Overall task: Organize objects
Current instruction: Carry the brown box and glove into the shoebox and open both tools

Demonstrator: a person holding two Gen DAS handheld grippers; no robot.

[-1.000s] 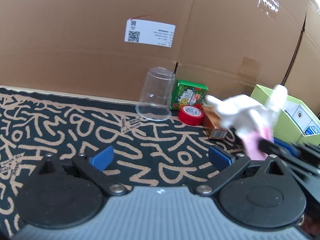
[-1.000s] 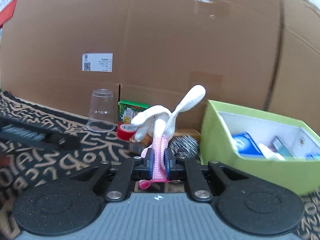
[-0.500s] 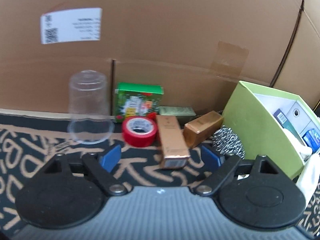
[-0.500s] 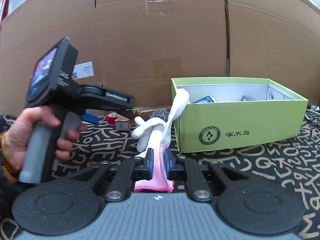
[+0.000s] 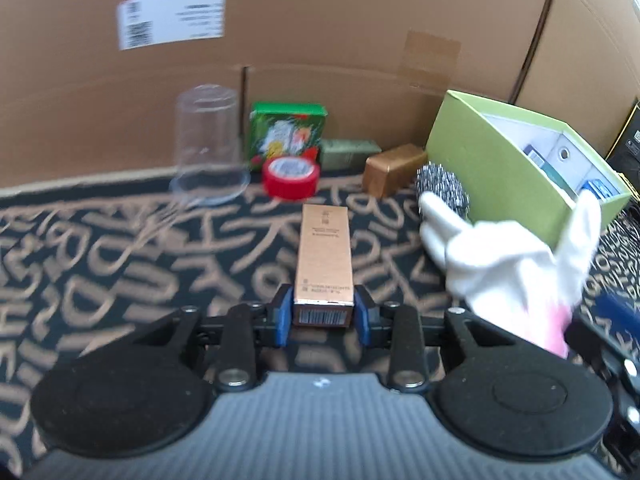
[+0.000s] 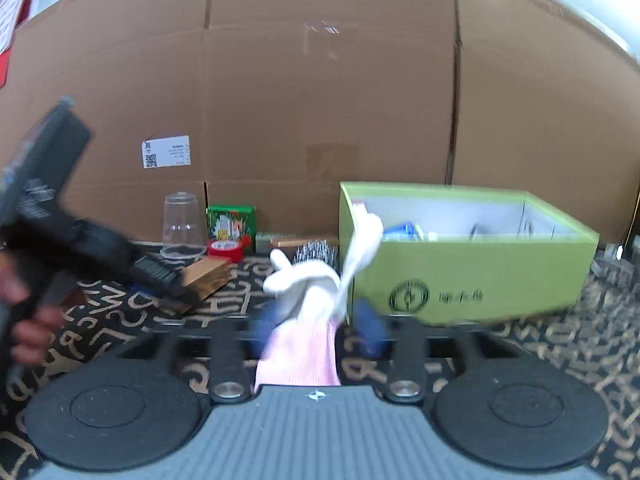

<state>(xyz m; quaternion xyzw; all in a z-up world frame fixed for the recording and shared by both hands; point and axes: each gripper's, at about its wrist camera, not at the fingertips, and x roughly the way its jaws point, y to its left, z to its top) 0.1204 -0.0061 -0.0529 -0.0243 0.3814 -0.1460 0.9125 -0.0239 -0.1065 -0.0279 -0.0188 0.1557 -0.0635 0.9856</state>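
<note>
My left gripper is closing, its blue pads against both sides of the near end of a long copper box that lies on the patterned mat. In the right wrist view the same left gripper reaches in from the left onto the copper box, held by a hand. My right gripper is opening. A white glove with a pink cuff stands between its blurred pads, which are apart from it. The glove sits just in front of the green box.
Along the cardboard wall stand an upturned clear cup, a small green carton, a red tape roll, an olive box, a gold box and a steel scourer. The green box holds several packets.
The left gripper swung right, came down over the copper box and closed on its near end. The right gripper's jaws parted from the glove's pink cuff beside the green box.
</note>
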